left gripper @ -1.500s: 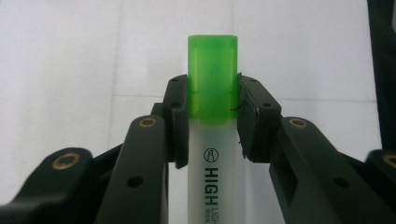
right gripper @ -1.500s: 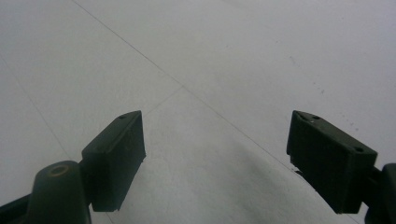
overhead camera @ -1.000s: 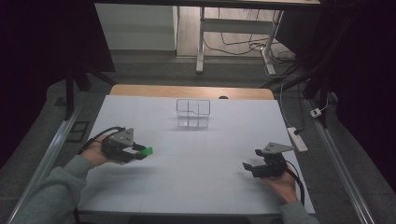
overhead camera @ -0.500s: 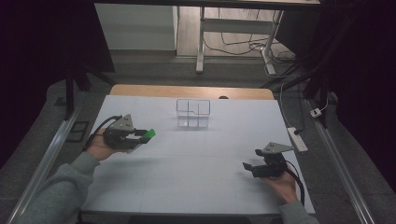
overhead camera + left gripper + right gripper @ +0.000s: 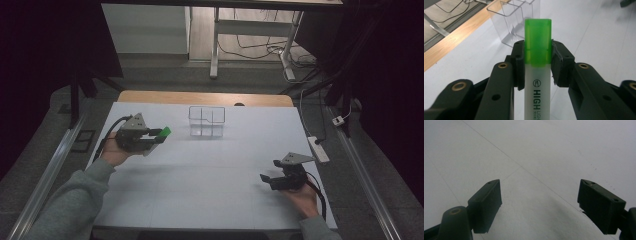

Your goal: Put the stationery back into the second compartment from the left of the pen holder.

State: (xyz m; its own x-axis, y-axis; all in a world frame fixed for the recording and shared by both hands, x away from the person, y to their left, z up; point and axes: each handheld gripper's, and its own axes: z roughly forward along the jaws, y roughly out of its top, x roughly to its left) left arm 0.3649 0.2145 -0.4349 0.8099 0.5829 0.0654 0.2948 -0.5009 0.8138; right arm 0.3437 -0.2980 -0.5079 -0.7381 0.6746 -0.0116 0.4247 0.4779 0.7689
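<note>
My left tool (image 5: 537, 56) is clamped on the green highlighter (image 5: 537, 62), carrying it above the table (image 5: 210, 175) toward the clear holder (image 5: 206, 121). Next: tip it upright over a compartment. My right tool (image 5: 539, 206) rests apart, empty.

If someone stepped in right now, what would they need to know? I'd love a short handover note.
Left tool: shut on the green highlighter, cap end forward, held above the table.
Right tool: open, holding nothing, low over the table near its right edge.
Clear divided holder: stands at the far middle of the table, nothing visible in it.
Done: highlighter picked up.
Left: probably carry it to the holder and drop it into a compartment.
</note>
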